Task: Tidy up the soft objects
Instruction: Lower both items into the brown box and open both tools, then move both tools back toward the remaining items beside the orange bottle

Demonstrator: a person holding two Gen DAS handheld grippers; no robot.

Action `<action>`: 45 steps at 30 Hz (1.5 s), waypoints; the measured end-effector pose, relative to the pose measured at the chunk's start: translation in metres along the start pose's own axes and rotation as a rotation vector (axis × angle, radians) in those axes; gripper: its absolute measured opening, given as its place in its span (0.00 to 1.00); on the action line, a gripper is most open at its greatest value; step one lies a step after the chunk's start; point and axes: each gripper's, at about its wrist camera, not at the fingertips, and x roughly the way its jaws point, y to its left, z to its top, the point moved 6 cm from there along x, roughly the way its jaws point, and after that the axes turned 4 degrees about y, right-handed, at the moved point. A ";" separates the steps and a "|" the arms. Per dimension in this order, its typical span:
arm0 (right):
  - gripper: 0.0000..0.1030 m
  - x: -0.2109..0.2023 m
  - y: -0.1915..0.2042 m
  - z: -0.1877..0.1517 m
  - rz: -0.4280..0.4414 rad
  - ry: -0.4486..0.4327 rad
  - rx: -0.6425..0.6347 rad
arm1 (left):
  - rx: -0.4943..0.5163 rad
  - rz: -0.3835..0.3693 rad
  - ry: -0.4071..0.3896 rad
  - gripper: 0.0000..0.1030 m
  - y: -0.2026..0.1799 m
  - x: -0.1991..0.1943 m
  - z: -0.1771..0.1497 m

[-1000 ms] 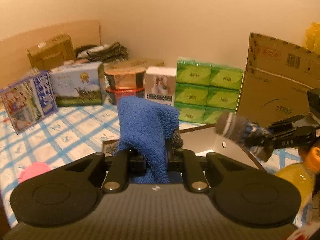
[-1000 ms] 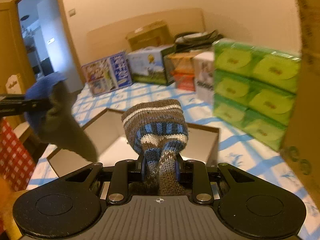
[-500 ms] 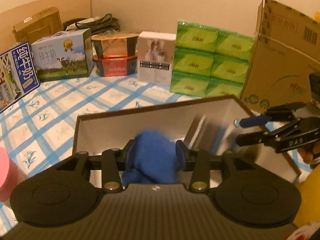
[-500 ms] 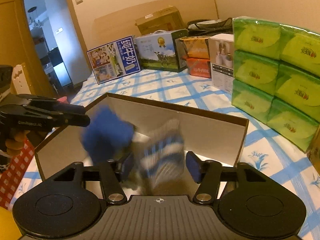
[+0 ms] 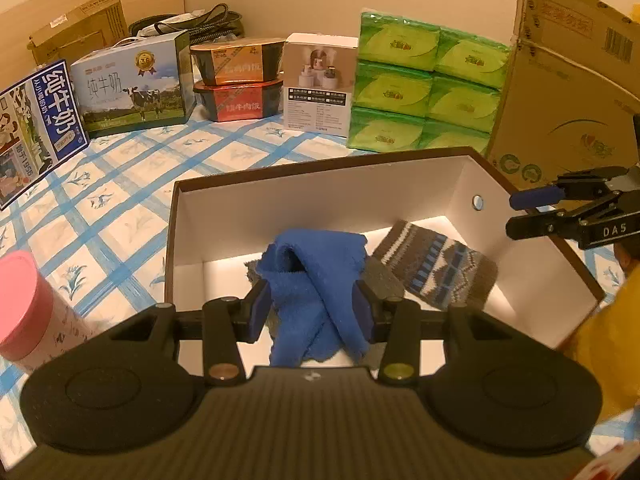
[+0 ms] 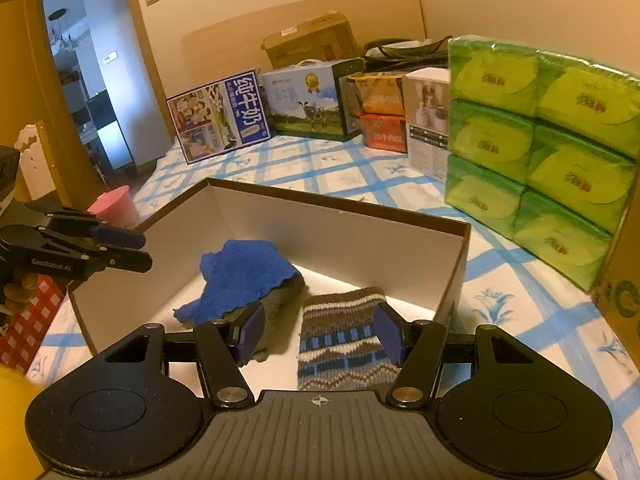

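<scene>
Socks lay on the white floor of the open box point(image 5: 472, 184) — a fluffy blue sock point(image 5: 316, 272) on the left side and a striped knit sock point(image 5: 436, 268) on the right, close to each other, with a bit of grey cloth showing under the blue one. The blue sock sat right in front of the left gripper point(image 5: 312, 308), between its fingers, and its long side ran away from the camera. The striped sock lay the same way in front of the right gripper point(image 6: 318, 330), stretching from the fingers toward the far wall of the box. Each sock was nearest to its own gripper. Both grippers had let go — the blue pads point(image 5: 258, 308) stood apart beside the cloth and did not seem to squeeze it. The next move probably meant lifting both grippers straight up and out, so the fingers would not drag the socks. Around the box lay a blue checked cloth point(image 5: 120, 208), with green tissue packs point(image 5: 424, 84) behind and a pink cup point(image 5: 24, 304) to the left.
</scene>
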 end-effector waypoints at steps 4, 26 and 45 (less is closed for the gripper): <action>0.59 -0.019 0.000 -0.002 -0.032 -0.021 0.017 | 0.001 -0.001 0.003 0.40 -0.003 -0.013 -0.005; 0.59 -0.164 0.043 -0.070 -0.136 -0.141 0.172 | -0.010 -0.004 -0.040 0.40 -0.017 -0.143 -0.062; 0.62 -0.205 0.172 -0.150 -0.043 -0.197 0.255 | -0.099 0.042 -0.058 0.40 -0.030 -0.228 -0.166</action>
